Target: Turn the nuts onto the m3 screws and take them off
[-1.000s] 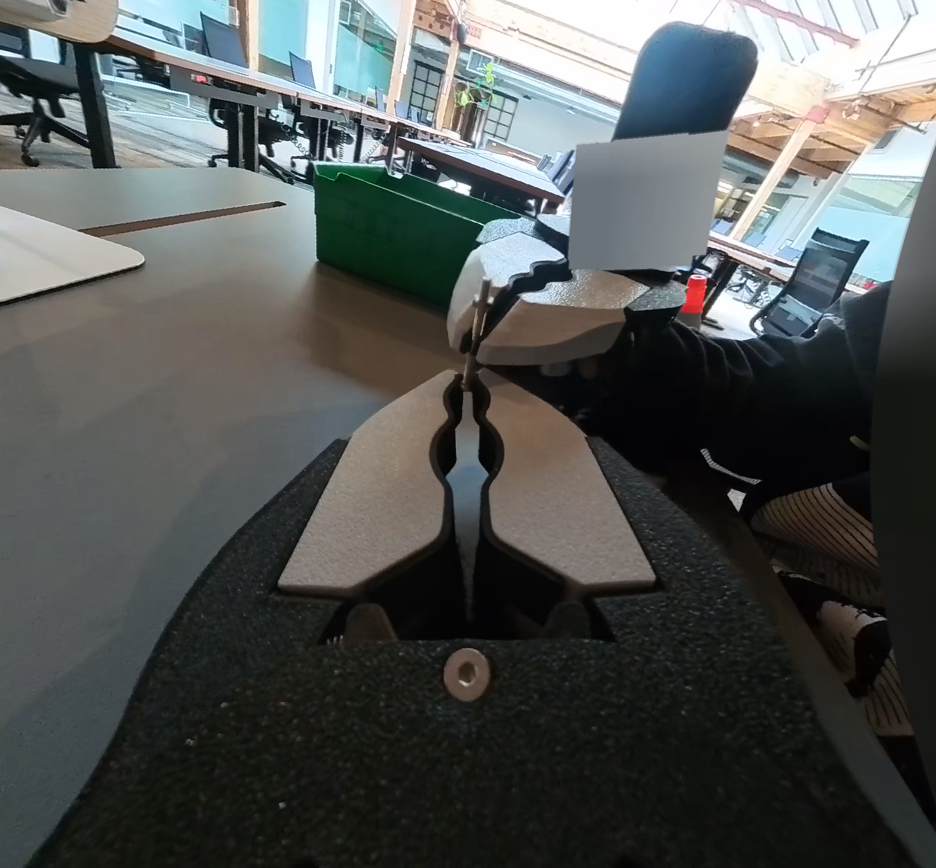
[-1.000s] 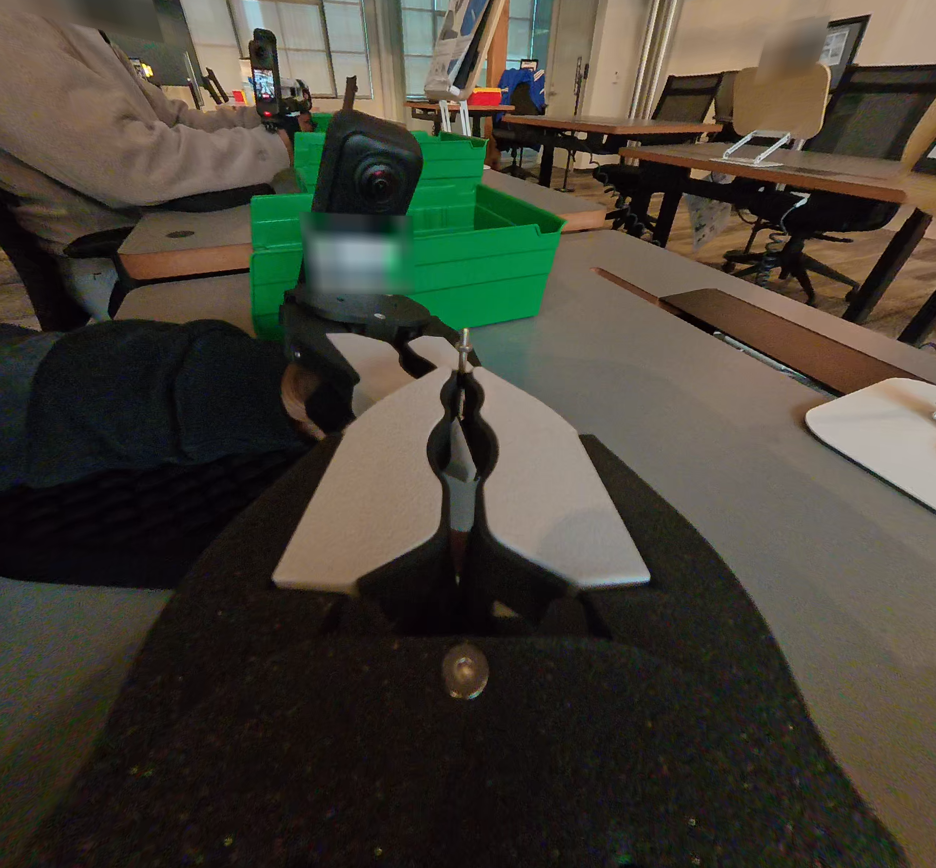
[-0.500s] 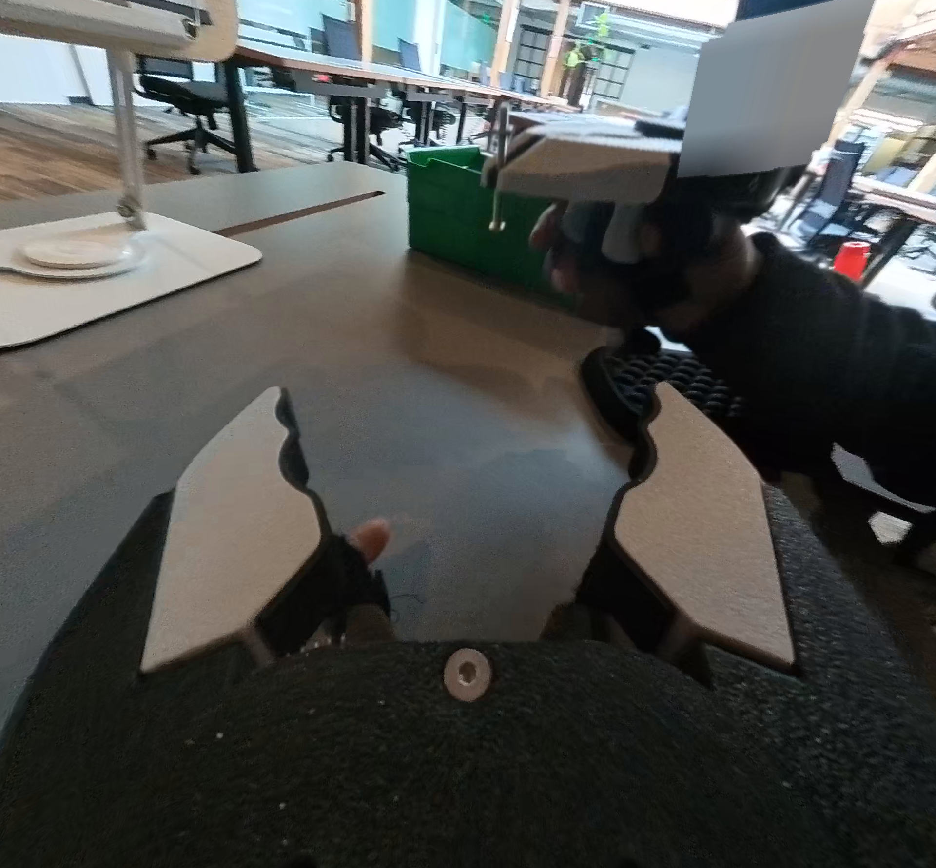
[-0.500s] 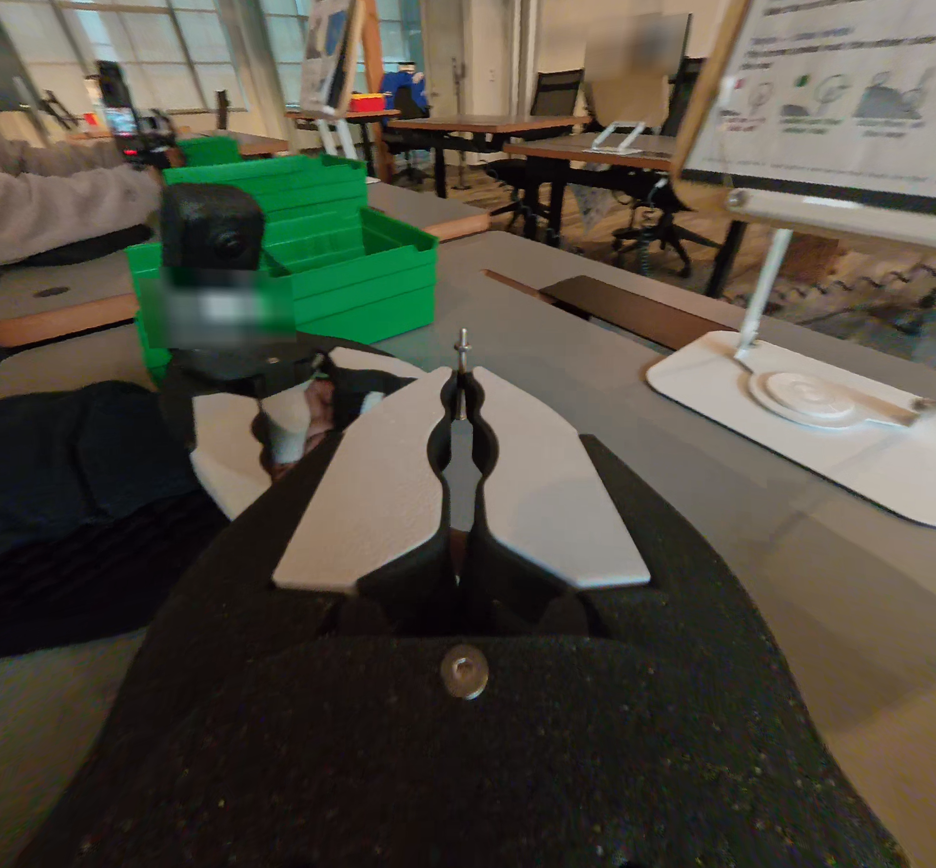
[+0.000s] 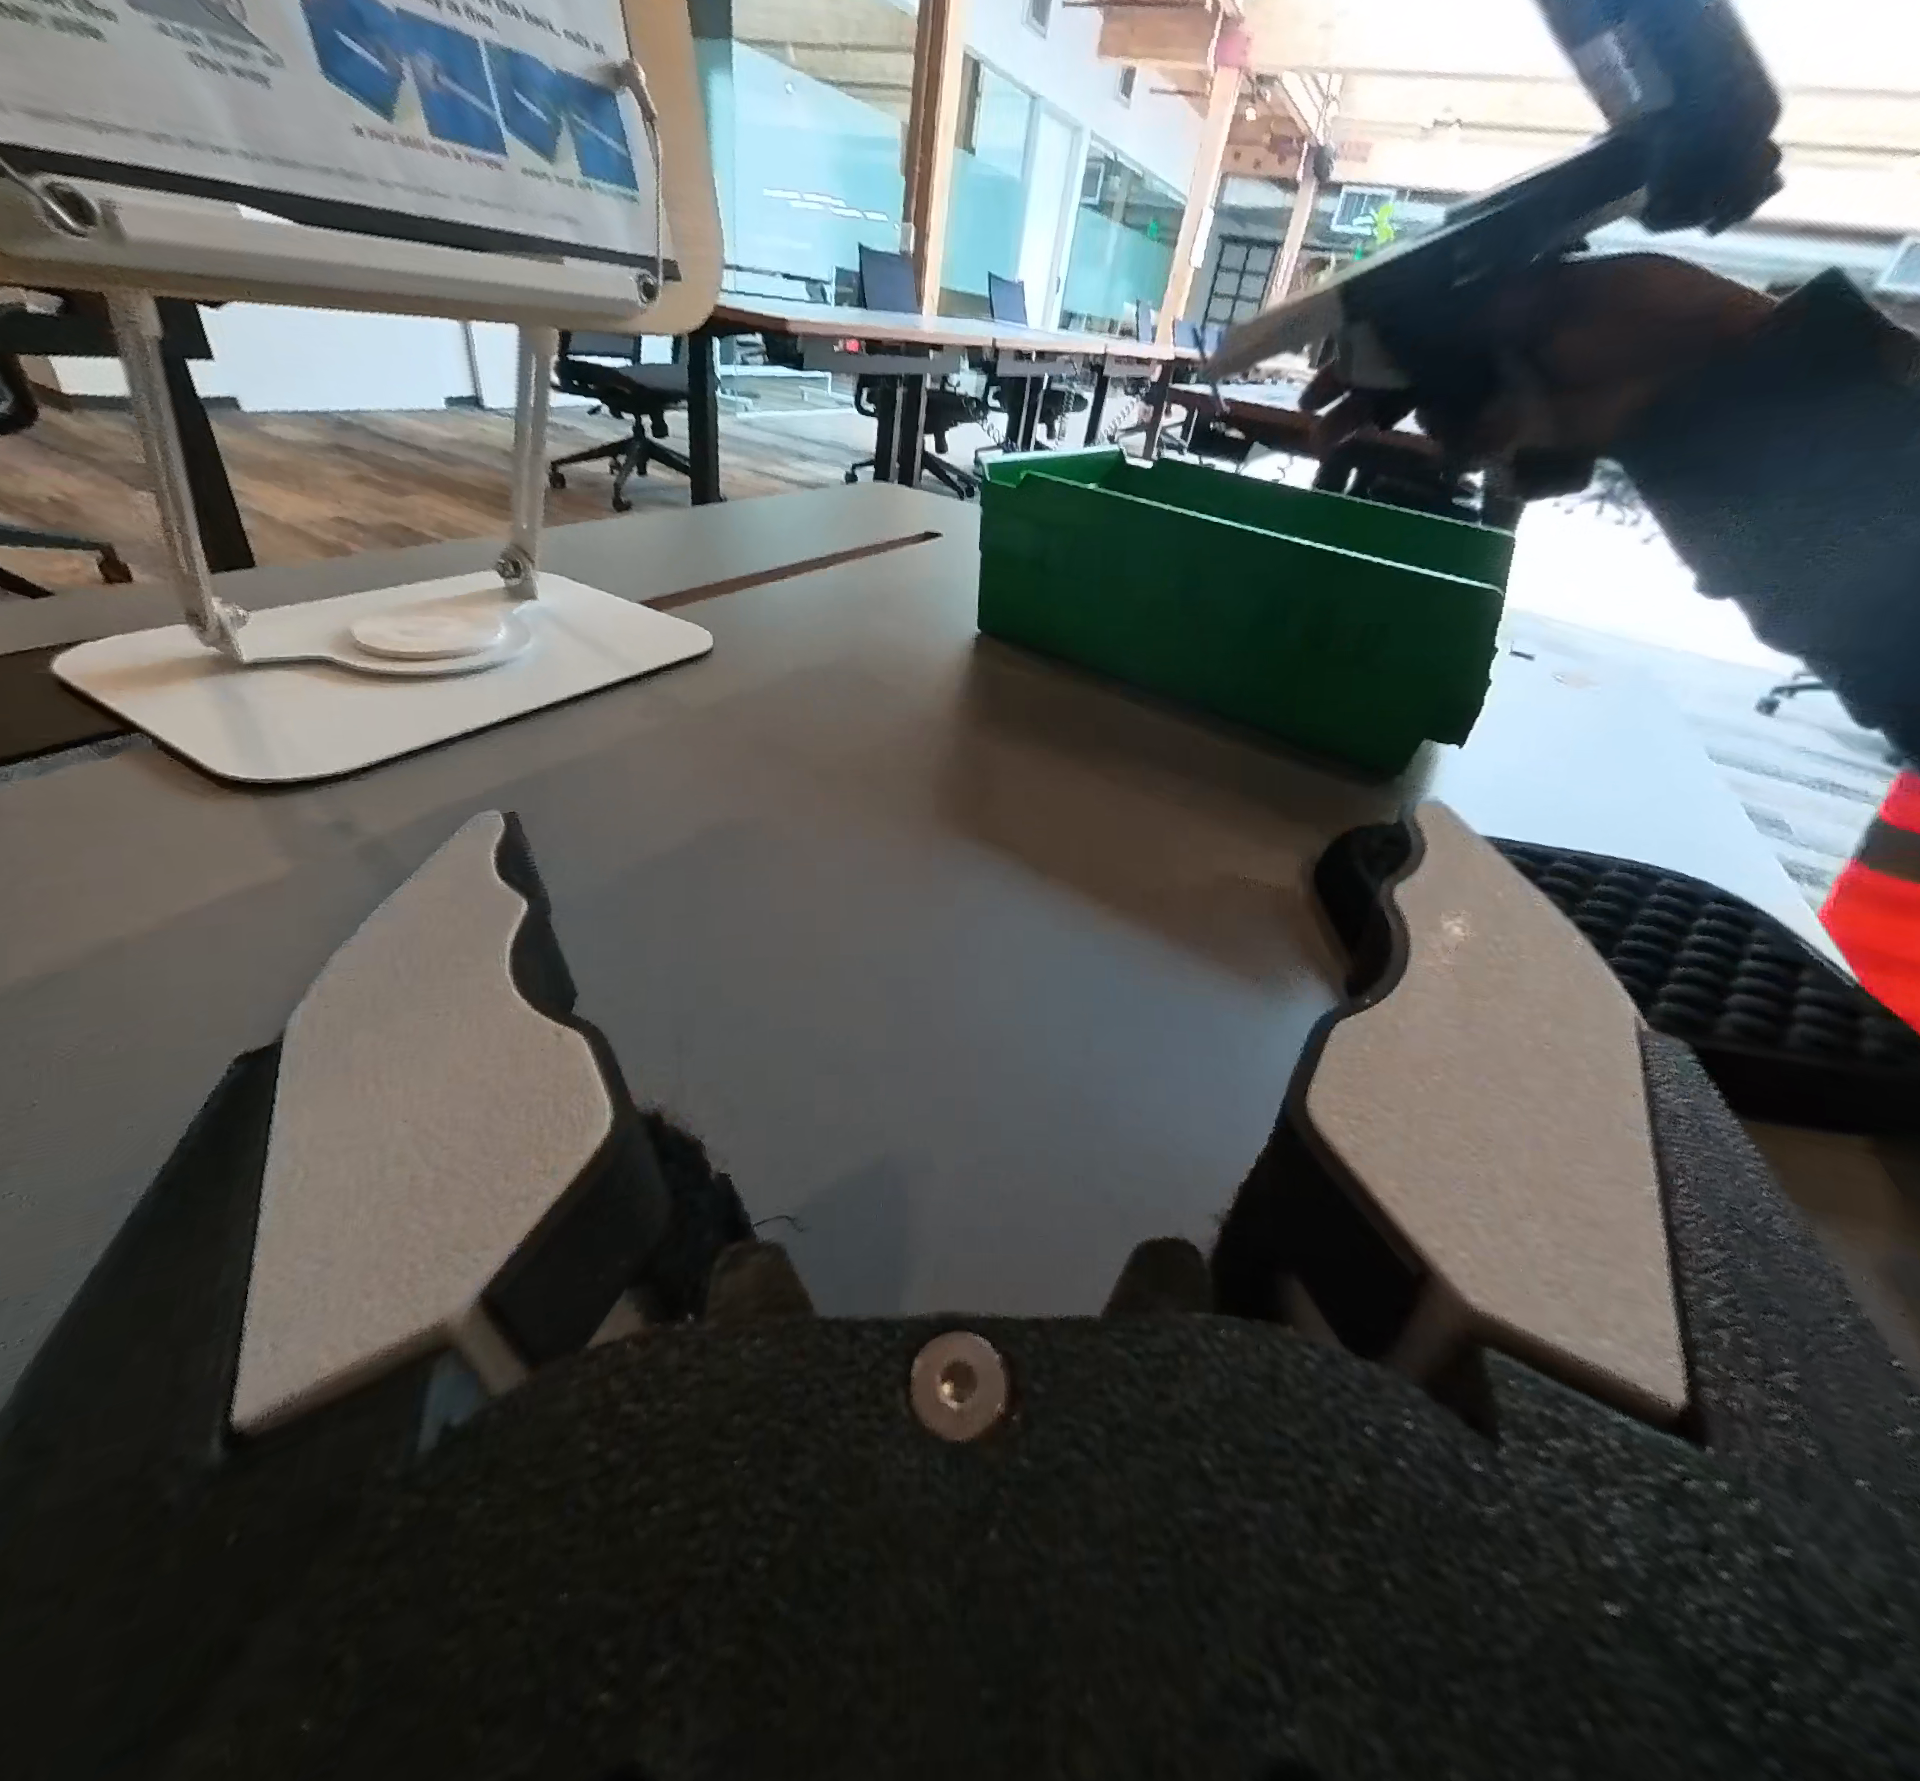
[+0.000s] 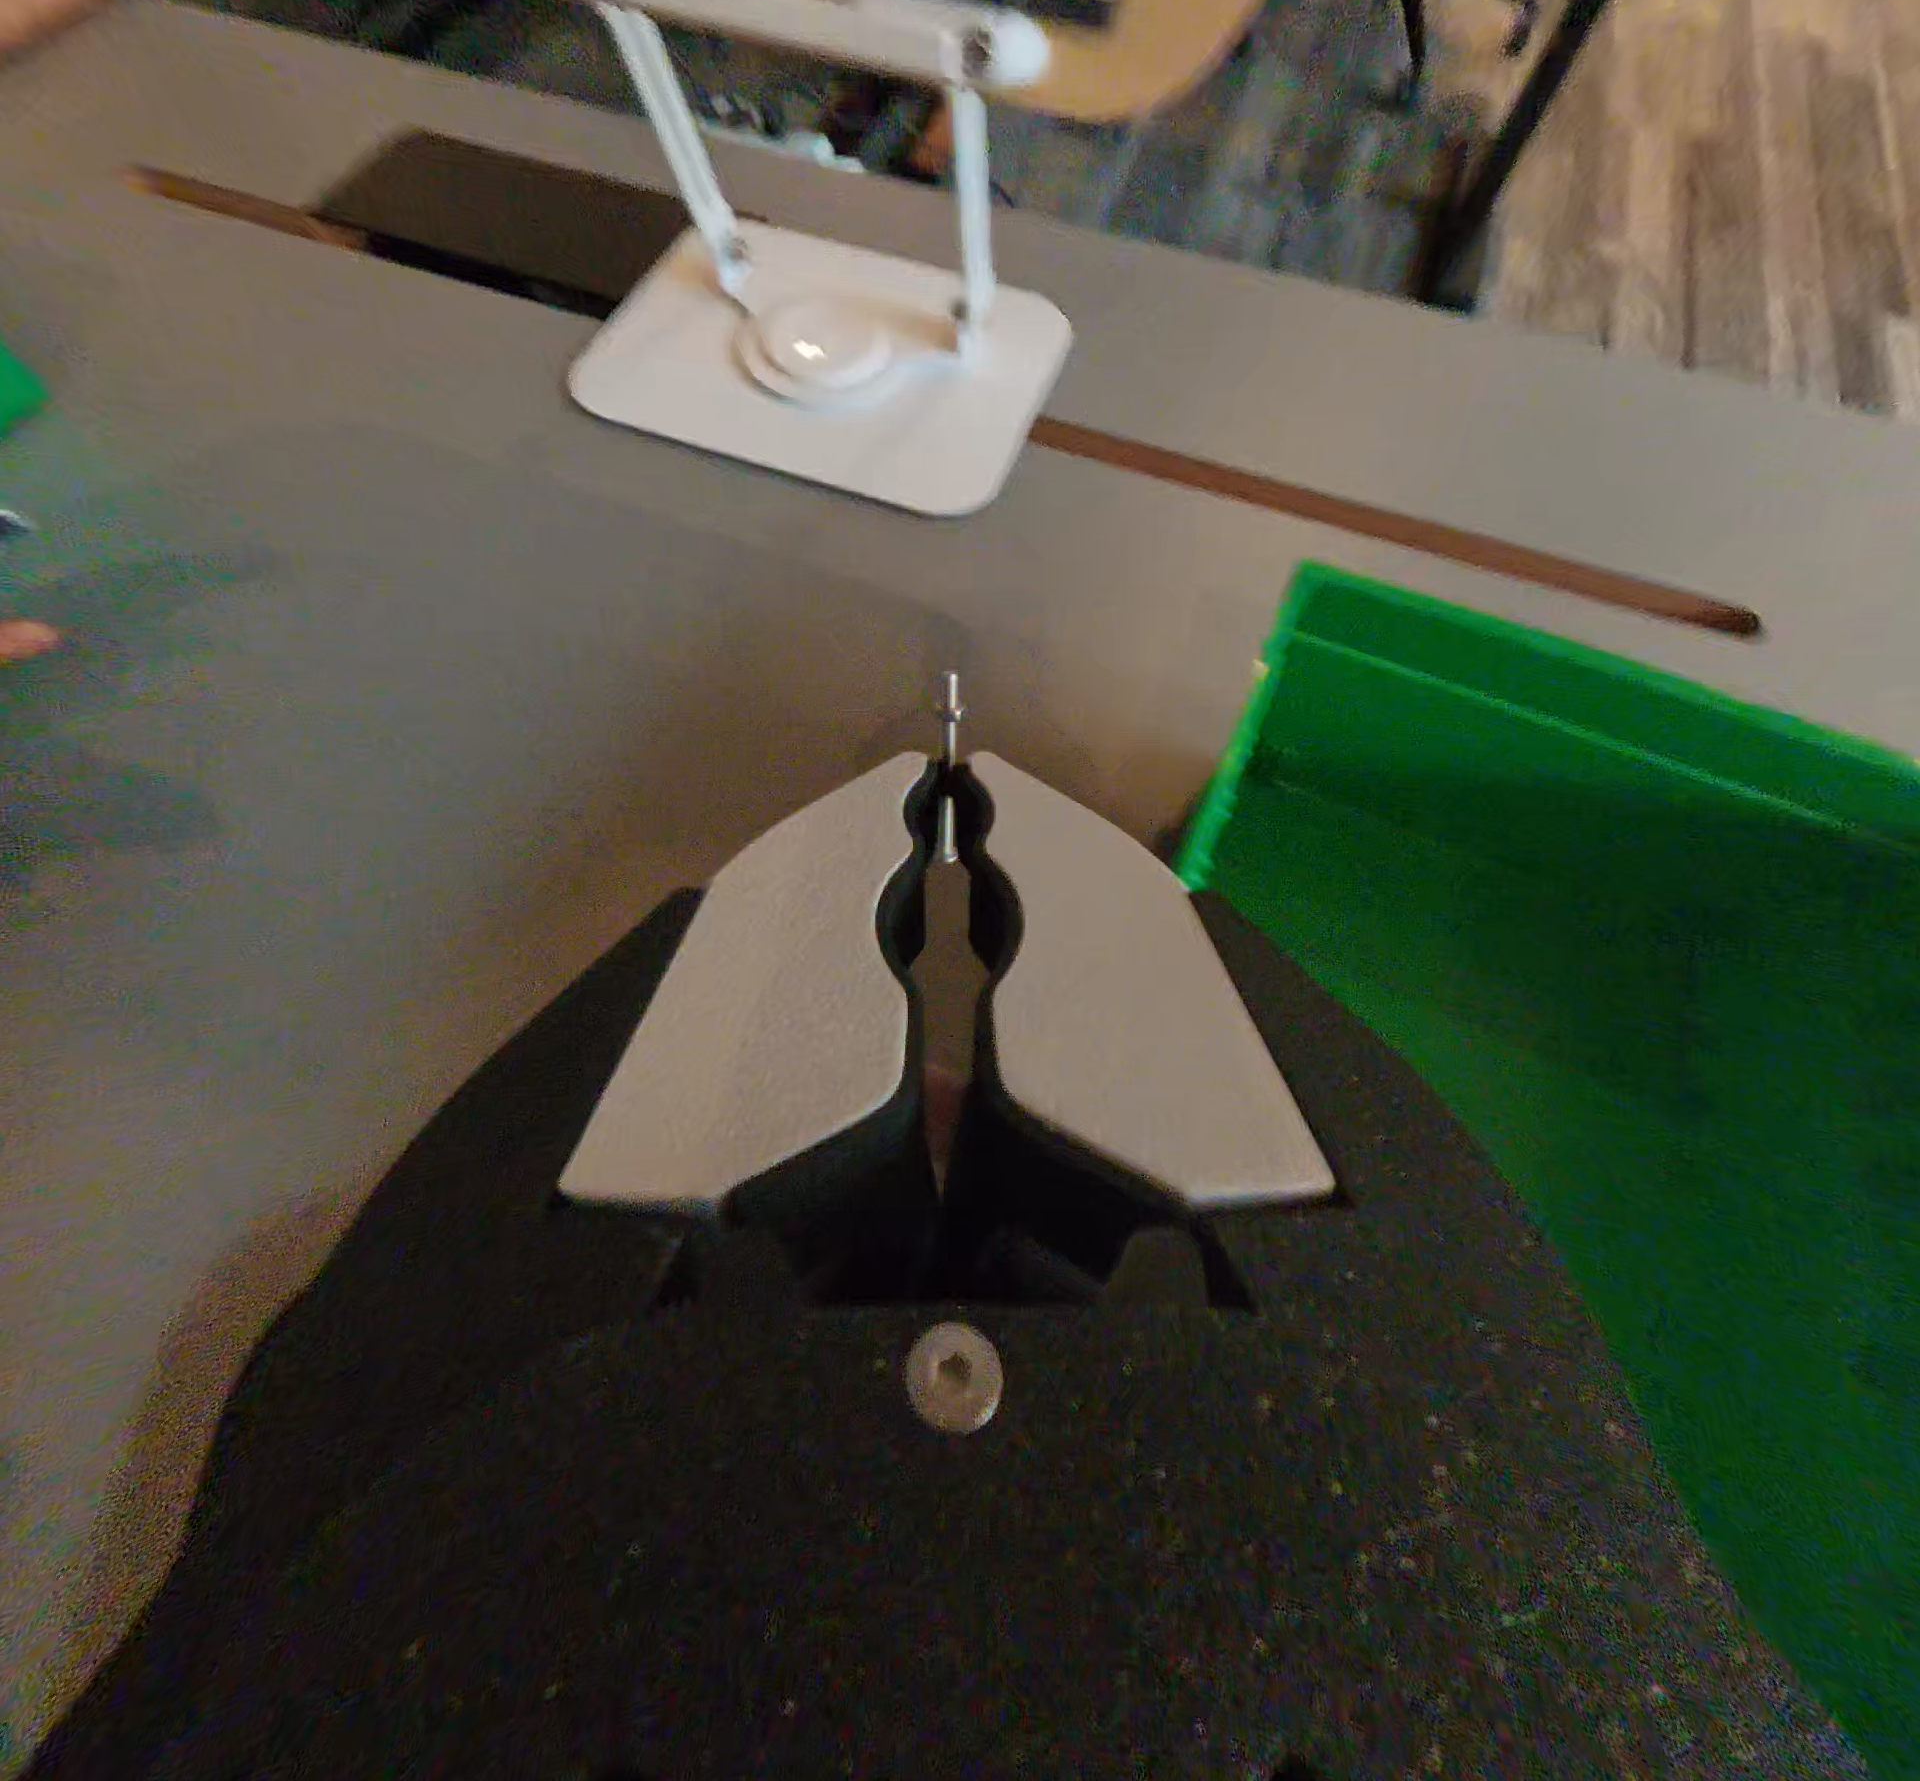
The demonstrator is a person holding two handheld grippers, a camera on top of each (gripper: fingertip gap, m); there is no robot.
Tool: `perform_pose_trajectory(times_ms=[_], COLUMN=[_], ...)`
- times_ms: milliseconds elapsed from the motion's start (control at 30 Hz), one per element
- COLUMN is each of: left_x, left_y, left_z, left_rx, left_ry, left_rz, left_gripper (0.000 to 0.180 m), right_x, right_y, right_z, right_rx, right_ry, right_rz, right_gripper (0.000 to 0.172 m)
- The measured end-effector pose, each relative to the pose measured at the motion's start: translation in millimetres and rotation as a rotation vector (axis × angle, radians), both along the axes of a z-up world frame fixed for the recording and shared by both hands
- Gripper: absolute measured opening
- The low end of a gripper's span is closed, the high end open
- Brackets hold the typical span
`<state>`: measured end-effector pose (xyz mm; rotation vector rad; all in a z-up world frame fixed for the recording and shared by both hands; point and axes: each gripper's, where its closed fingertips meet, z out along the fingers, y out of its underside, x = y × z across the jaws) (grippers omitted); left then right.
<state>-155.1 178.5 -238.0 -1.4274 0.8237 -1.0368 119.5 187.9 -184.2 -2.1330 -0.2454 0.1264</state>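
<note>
Grey worktop (image 5: 883,900) beneath and ahead of the left gripper (image 5: 945,838), showing plainly through the wide gap between its fingers. Green bin (image 5: 1226,619) ahead and to the right of that gripper; just beside the right gripper (image 6: 949,760), on its right, in the other view. White stand base (image 5: 395,682) ahead and to the left. A second ago: left gripper pinched shut at the end of the screw, tip to tip with the right gripper. Now: spread fully open, gripping nothing, drawn back, well apart from the right gripper, which has gone up and off to the right, above the bin and tilted down over the worktop. Right gripper unchanged in its hold: clamped shut on the slim metal screw (image 6: 947,827), shank caught in the notch at the fingertips, the rest poking straight out ahead. Small nut (image 6: 950,713) on that shank, just beyond the fingertips and short of the far end. Likely meaning: nut threaded on and staying put without the left gripper's help, so one turning stroke finished. Probably next: either a fresh pinch on the nut for another twist or the start of winding it back off; impossible to say which from here.
</note>
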Motion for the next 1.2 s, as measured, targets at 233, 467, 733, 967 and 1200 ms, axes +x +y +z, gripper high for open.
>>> perform_pose_trajectory(times_ms=[233,467,733,967,1200], left_x=[-4.9,-2.0,-1.7,-4.2,-4.4], left_y=[3.6,1.0,1.7,4.4,5.4], left_z=[4.5,1.6,-0.1,-0.7,-1.5], left_rx=[-0.007,0.019,0.029,0.036,0.032], left_ry=[-0.034,-0.001,0.012,0.015,0.015], left_rz=[0.018,0.002,0.005,0.025,0.028], left_gripper=[0.145,0.145,0.145,0.145,0.145], right_x=[86.4,134.2,148.0,147.2,151.5], right_y=[-0.2,4.9,8.9,11.2,11.4], right_z=[-32.8,-81.1,-125.5,-152.1,-158.3], right_rx=[-0.217,-0.457,-0.662,-0.768,-0.782], right_ry=[-0.028,-0.057,-0.071,-0.07,-0.063], right_rz=[-0.159,-0.248,-0.276,-0.266,-0.274], right_gripper=[0.001,0.002,0.002,0.002,0.002])
